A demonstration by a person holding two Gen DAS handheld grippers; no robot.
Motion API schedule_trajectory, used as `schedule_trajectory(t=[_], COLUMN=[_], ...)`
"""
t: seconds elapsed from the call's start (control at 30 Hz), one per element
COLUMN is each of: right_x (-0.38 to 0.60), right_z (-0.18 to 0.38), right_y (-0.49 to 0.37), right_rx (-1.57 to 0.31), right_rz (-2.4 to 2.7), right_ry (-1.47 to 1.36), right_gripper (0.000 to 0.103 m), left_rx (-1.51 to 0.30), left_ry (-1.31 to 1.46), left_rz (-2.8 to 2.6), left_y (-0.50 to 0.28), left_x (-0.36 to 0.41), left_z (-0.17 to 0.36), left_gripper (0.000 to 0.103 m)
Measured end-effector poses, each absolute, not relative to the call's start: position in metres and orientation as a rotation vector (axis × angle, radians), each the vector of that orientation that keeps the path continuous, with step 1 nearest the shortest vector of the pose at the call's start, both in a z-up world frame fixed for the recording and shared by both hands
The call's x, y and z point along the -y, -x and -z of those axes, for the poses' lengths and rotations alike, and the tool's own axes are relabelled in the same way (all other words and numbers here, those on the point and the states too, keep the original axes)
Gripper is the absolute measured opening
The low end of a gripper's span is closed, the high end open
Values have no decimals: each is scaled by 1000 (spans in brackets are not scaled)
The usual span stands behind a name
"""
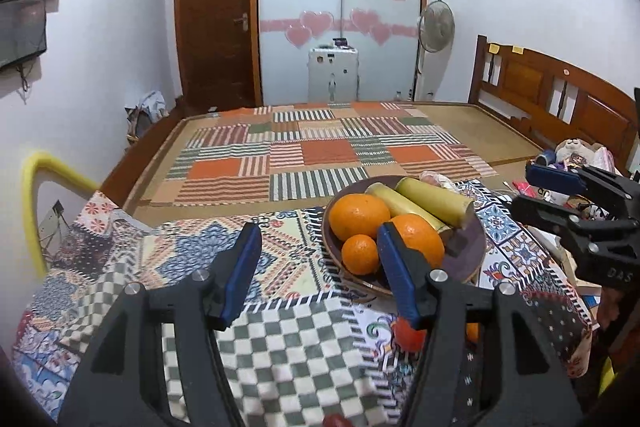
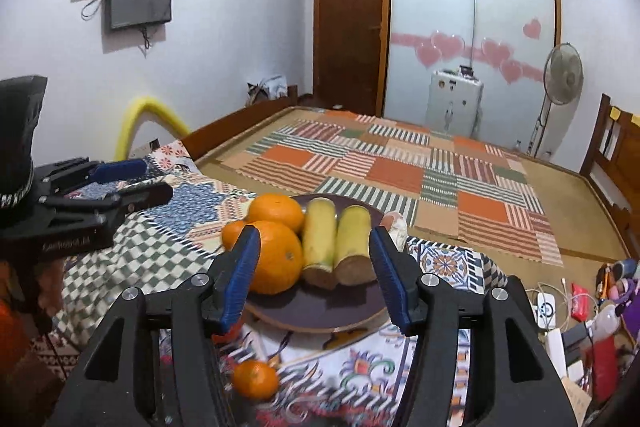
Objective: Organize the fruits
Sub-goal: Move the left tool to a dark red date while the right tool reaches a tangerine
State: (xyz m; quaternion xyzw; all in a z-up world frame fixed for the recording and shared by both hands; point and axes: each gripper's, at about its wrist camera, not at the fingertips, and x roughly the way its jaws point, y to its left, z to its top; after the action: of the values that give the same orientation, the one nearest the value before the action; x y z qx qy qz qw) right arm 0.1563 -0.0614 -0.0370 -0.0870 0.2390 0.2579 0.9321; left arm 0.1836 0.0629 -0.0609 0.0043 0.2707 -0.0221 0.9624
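Note:
A dark plate (image 1: 466, 253) (image 2: 320, 311) on the patterned table holds two large oranges (image 1: 362, 215) (image 2: 278, 257), a small orange (image 1: 359, 254) and two yellow-green cane pieces (image 1: 436, 203) (image 2: 352, 239). A loose small orange (image 2: 256, 379) lies on the cloth in front of the plate. A red fruit (image 1: 408, 337) lies below my left gripper's right finger. My left gripper (image 1: 320, 271) is open and empty, left of the plate. My right gripper (image 2: 314, 273) is open and empty, just before the plate, its jaws framing the fruit.
A green checked cloth (image 1: 288, 347) (image 2: 132, 259) covers the near left of the table. A bed with a patchwork blanket (image 1: 320, 151) lies beyond. Clutter and cables (image 2: 576, 303) sit at the right. A yellow tube (image 1: 36, 211) stands at the left.

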Motion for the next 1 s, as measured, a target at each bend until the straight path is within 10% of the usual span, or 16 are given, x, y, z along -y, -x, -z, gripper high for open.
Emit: schedule_trajectory(t=[0.8, 1.0], right_x=[55, 58], right_z=[122, 130], right_y=[-112, -129], right_rx=[-659, -697], right_rz=[-530, -535], right_ry=[180, 158], right_gripper=[56, 46], left_rx=[-744, -791], left_ry=[16, 38], left_rz=[105, 102], left_y=[-109, -116], left_x=[-64, -66], left_z=[137, 155], left_gripper=[60, 47])
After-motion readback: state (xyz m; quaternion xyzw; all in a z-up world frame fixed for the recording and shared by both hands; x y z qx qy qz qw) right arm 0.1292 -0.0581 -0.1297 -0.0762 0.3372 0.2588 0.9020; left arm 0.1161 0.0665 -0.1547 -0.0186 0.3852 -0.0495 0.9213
